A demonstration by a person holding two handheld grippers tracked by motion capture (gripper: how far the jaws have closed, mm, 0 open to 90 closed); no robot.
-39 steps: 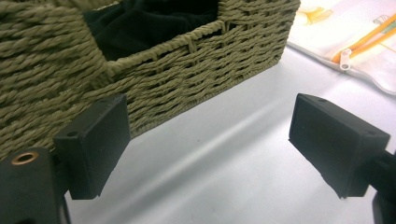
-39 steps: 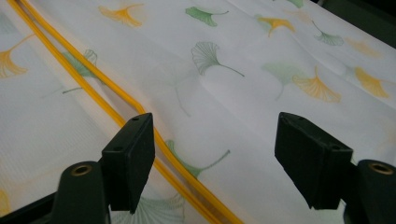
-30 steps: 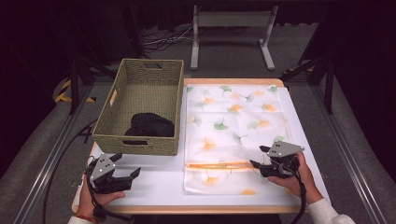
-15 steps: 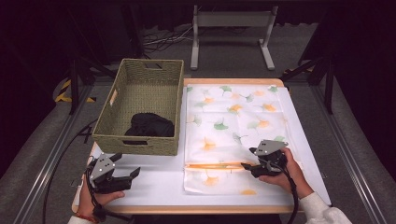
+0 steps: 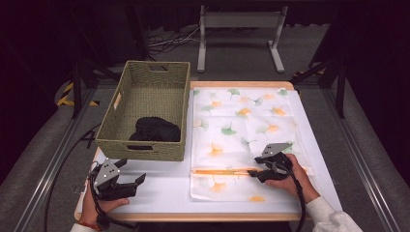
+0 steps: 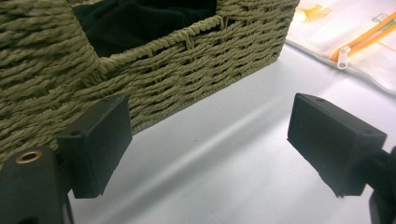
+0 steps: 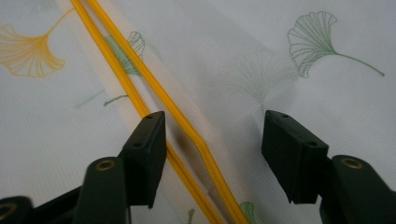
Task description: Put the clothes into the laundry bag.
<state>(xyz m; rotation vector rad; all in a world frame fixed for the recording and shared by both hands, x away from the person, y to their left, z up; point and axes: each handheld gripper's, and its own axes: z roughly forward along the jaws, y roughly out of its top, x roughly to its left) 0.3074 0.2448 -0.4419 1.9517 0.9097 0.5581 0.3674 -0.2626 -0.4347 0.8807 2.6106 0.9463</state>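
right gripper (image 5: 255,172) fingers spread, just been closing, straddling orange zipper (image 7: 154,100) of mesh laundry bag (image 5: 241,125), not yet gripping, left gripper (image 5: 133,182) fingers released over tabletop (image 6: 224,158) beside wicker basket (image 5: 159,87)

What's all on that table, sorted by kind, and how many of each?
Woven basket: 1
Black cloth inside the basket: 1
Mesh bag with leaf print and orange zipper: 1
Hand-held grippers: 2, the left gripper and the right gripper
Total: 5
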